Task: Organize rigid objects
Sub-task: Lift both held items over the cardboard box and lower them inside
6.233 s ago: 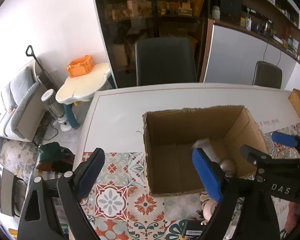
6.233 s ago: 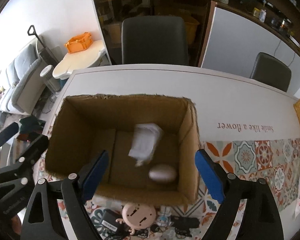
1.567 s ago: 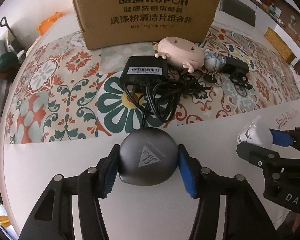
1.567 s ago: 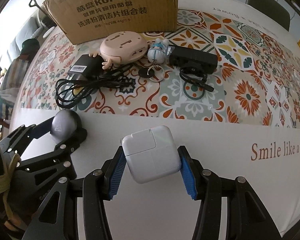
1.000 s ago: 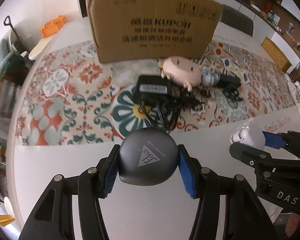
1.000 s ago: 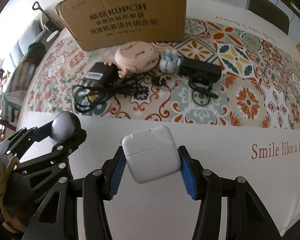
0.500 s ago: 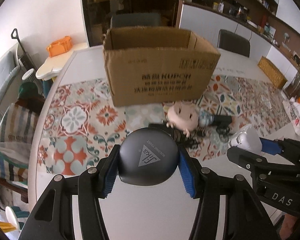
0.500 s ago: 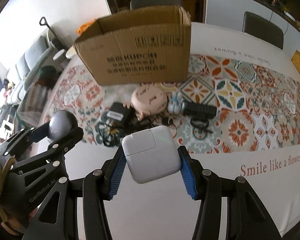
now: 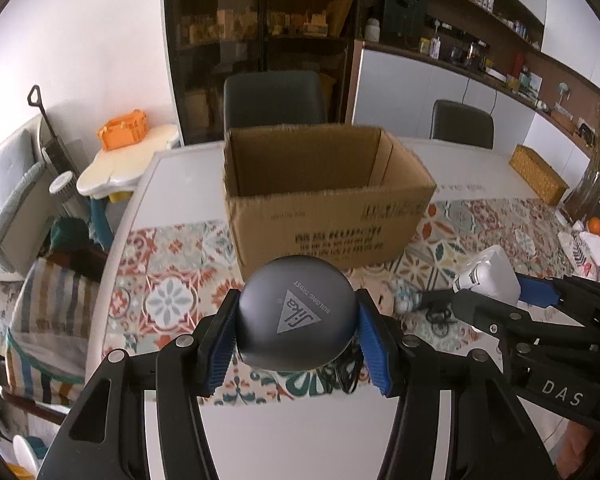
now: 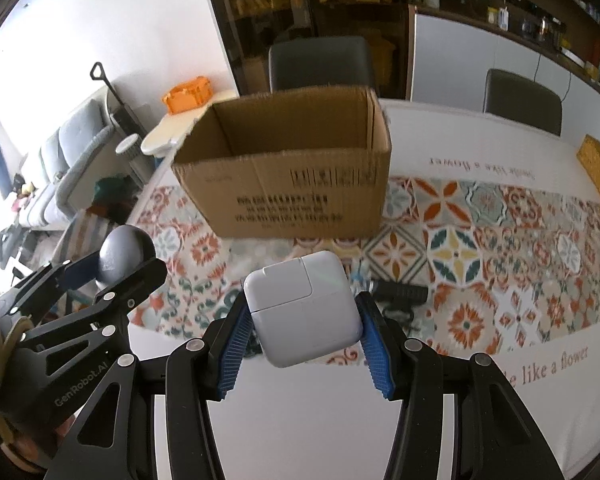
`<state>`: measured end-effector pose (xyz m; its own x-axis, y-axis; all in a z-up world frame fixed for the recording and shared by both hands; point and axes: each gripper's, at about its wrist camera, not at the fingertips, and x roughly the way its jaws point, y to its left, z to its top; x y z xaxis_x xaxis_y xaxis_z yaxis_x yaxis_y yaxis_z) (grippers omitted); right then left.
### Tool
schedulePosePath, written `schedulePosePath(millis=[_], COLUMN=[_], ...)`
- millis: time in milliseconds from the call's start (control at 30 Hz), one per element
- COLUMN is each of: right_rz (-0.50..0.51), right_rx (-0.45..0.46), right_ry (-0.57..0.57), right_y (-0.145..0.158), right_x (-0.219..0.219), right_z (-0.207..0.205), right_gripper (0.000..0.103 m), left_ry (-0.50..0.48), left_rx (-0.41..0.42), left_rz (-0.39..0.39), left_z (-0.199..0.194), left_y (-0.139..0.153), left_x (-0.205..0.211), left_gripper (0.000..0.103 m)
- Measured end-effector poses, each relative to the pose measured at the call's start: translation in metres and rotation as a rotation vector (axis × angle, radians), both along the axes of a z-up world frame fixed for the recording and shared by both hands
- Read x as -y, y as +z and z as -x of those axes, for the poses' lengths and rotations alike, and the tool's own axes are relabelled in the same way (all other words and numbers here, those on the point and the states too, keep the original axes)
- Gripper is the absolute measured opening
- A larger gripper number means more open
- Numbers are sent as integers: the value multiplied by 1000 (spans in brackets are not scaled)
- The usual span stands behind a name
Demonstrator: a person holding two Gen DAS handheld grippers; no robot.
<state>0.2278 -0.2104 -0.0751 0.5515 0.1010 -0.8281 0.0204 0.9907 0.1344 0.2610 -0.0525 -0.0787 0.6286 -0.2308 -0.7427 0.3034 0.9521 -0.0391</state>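
Two loads are up at once: the left gripper has its fingers pinching a dark grey domed gadget, and the right gripper clamps a white power adapter. Both hang over the near counter. Beyond lies a black charger on the patterned runner. Farther off stands the open cardboard box; I'd carry each load well above its near wall, then release one at a time.

White table with a patterned tile runner across it; the cardboard box sits on that, black adapter just in front, wicker basket off to its right.
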Motion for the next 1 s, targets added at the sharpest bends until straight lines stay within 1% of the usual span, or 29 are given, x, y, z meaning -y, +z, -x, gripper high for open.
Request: schedulePosePath(millis=[433, 533, 633, 833, 1000], right_rz=[8, 10, 6, 33, 40], right_rx=[94, 112, 123, 169, 176], right_ry=[8, 10, 14, 10, 21], right_y=[35, 43, 50, 67, 77], right_x=[-1, -1, 2, 4, 7], right_z=[-31, -40, -51, -70, -95], right_gripper=[52, 52, 52, 52, 52], left_ry=[-6, -16, -17, -23, -27], left_rx=[88, 135, 163, 177, 156], left_rz=[19, 13, 6, 2, 8], left_z=[-31, -37, -45, -68, -92], left_y=[36, 48, 58, 71, 76], left_x=[3, 5, 8, 12, 16], left_gripper=[55, 55, 55, 55, 55])
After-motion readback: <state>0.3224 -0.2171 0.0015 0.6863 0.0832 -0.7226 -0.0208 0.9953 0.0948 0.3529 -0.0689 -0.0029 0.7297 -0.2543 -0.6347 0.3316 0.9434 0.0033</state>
